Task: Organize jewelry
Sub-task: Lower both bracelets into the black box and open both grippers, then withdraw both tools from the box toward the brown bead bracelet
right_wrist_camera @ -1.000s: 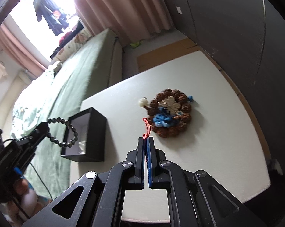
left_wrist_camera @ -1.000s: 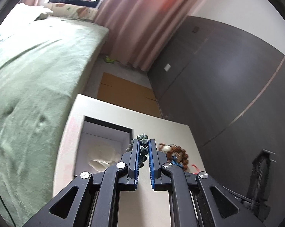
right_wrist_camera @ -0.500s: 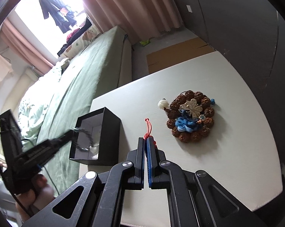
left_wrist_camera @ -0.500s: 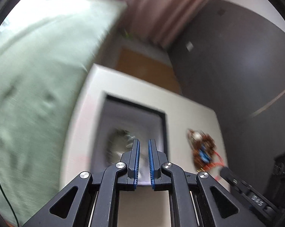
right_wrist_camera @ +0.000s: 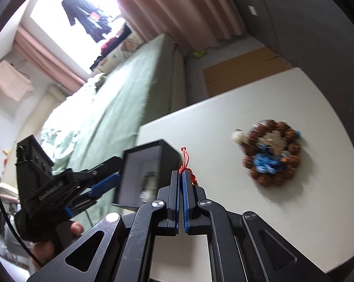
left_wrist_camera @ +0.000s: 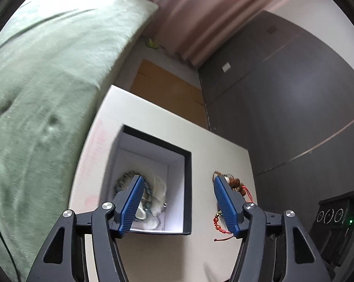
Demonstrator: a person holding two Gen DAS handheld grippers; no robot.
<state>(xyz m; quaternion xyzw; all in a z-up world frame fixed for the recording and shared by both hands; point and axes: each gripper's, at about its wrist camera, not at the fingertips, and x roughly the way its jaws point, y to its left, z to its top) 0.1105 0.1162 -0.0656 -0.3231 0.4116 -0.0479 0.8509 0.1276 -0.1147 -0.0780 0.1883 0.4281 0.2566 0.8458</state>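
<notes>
Left gripper (left_wrist_camera: pixel 177 193) over the black box (left_wrist_camera: pixel 187 188), jaws opening, nothing between pads. Dark bead bracelet (left_wrist_camera: pixel 127 181), pinched and hanging above the box a second before, now lying inside on the white lining. Read as a completed drop; first piece stored. Right gripper (right_wrist_camera: pixel 182 188) clamped narrow on the red cord bracelet (right_wrist_camera: pixel 185 162), lifted clear of the white table (right_wrist_camera: pixel 224 117) and carried closer to the box. Brown bead bracelet (right_wrist_camera: pixel 271 150) left on the table, well apart. Likely next: red cord into the box, then the brown piece.
</notes>
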